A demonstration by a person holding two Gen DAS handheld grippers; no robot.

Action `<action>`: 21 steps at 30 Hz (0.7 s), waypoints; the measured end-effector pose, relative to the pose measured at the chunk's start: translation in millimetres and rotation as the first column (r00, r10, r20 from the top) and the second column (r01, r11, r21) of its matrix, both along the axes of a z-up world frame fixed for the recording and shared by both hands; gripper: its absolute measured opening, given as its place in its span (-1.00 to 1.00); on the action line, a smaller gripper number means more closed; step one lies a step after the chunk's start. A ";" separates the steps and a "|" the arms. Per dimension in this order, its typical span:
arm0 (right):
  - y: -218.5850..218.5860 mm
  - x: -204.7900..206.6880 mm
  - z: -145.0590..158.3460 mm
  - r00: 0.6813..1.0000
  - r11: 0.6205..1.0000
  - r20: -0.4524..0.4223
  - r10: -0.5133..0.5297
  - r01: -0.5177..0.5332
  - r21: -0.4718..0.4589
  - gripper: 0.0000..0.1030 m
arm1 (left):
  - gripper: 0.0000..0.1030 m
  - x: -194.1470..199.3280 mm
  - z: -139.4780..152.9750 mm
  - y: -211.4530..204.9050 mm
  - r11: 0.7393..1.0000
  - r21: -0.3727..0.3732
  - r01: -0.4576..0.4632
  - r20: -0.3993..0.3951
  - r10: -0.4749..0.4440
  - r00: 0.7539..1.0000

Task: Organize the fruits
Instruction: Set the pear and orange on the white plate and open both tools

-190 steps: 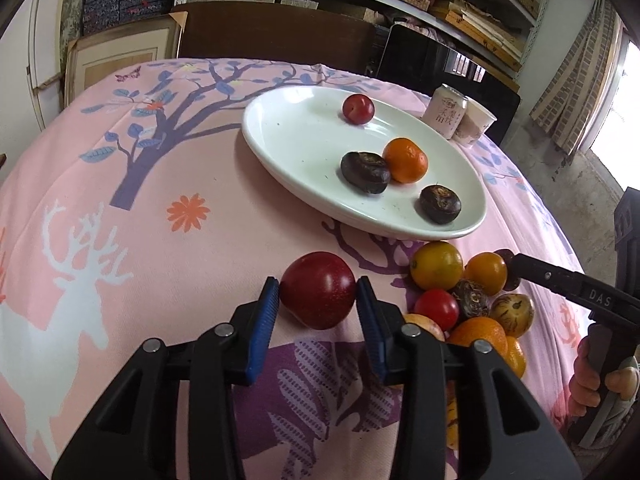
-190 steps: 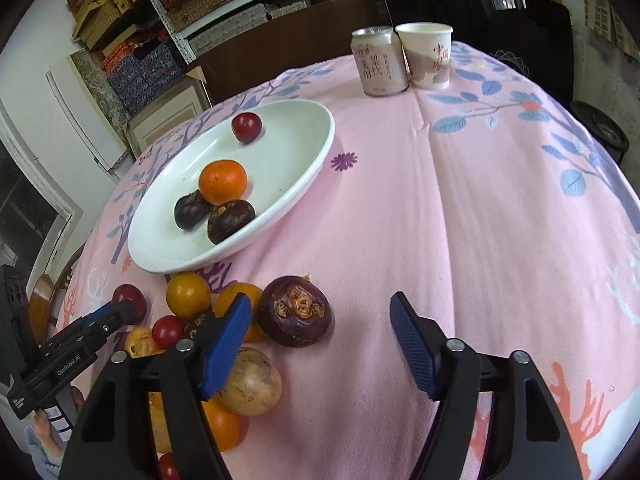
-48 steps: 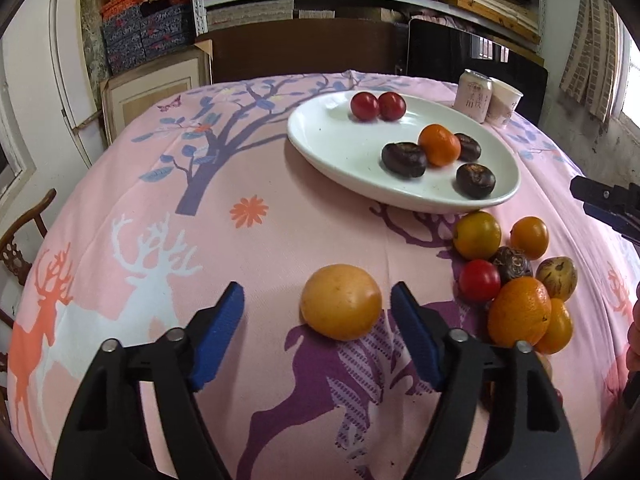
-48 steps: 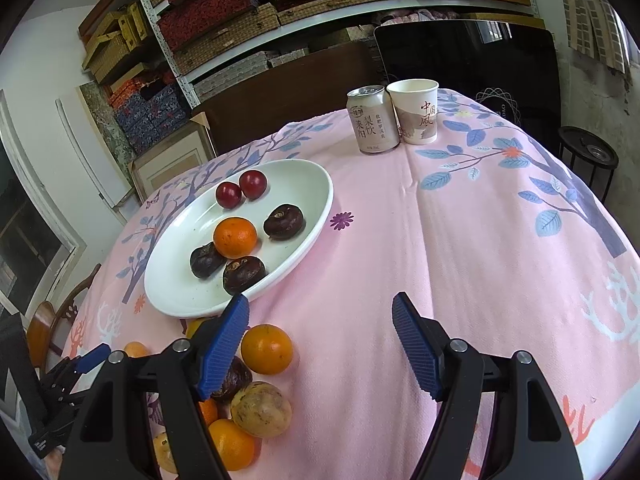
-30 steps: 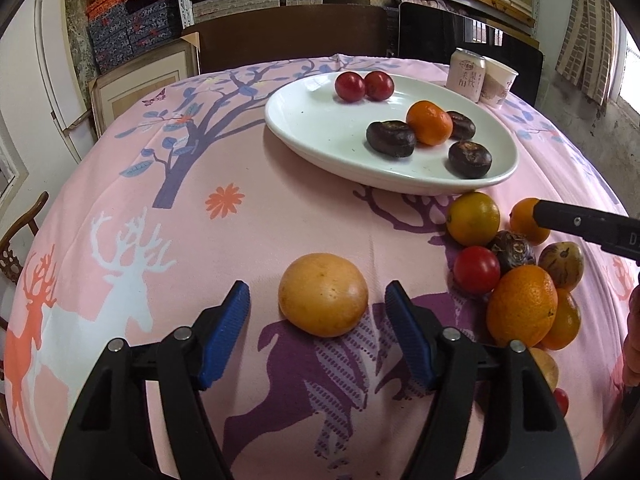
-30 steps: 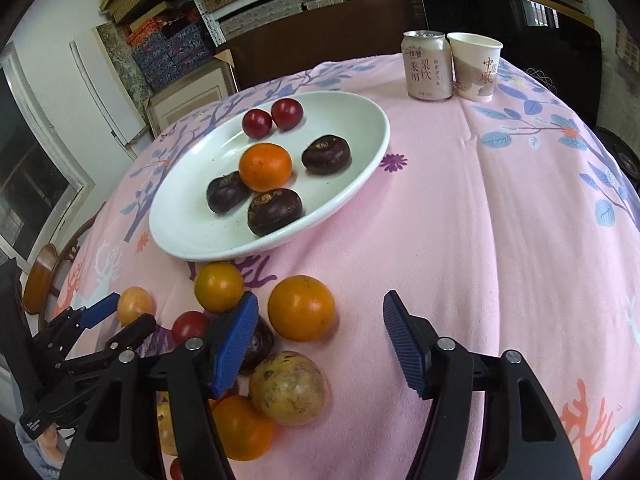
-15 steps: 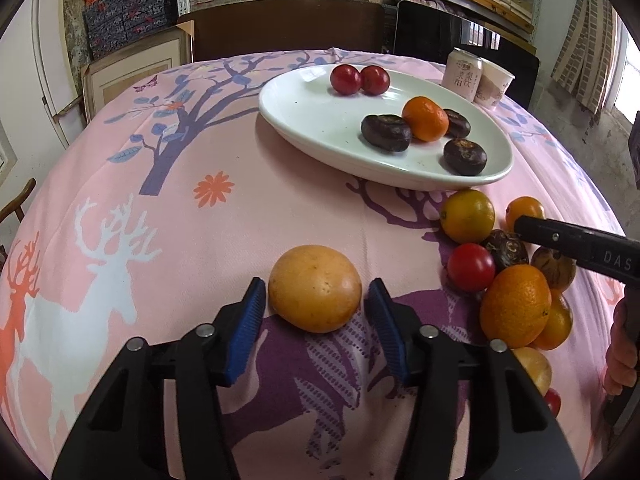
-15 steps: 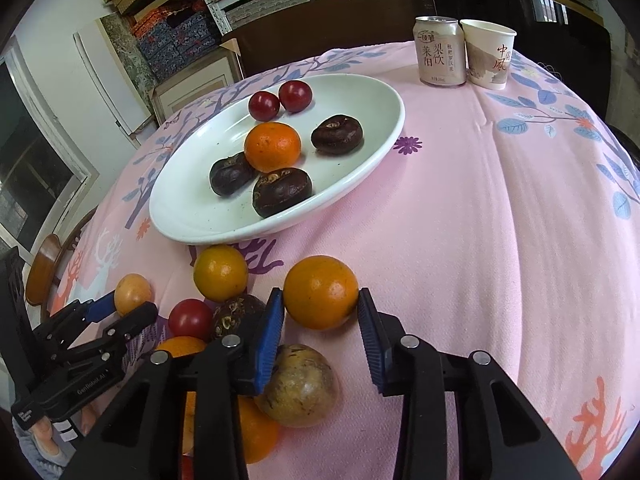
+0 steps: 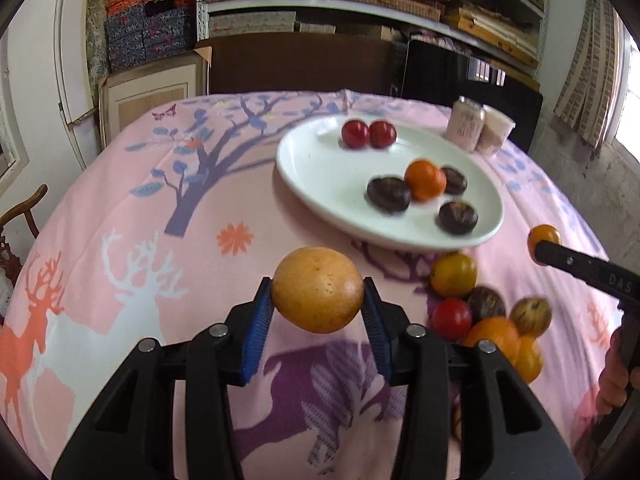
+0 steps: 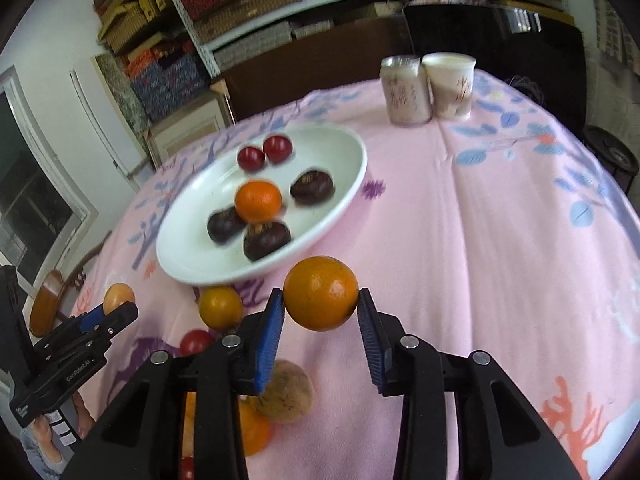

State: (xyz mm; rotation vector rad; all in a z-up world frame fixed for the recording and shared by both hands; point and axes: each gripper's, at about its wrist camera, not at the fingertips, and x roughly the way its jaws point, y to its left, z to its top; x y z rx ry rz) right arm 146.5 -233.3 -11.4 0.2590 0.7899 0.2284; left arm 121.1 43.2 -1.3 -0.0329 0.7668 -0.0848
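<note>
With a yellow-orange fruit (image 9: 318, 289) clamped in the left claw (image 9: 318, 308) and an orange (image 10: 321, 293) clamped in the right claw (image 10: 321, 314), both lifted off the surface (image 10: 480, 240), the white plate (image 10: 344, 204) is seen ahead, nearer the right claw.

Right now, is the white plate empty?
No, the white plate holds two red fruits, an orange and three dark fruits.
</note>
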 end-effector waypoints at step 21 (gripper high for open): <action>11.4 57.6 16.4 0.996 0.998 0.074 -0.047 0.044 0.032 0.21 | 0.40 76.4 12.9 -21.5 0.999 0.035 -0.019 0.032 0.018 0.999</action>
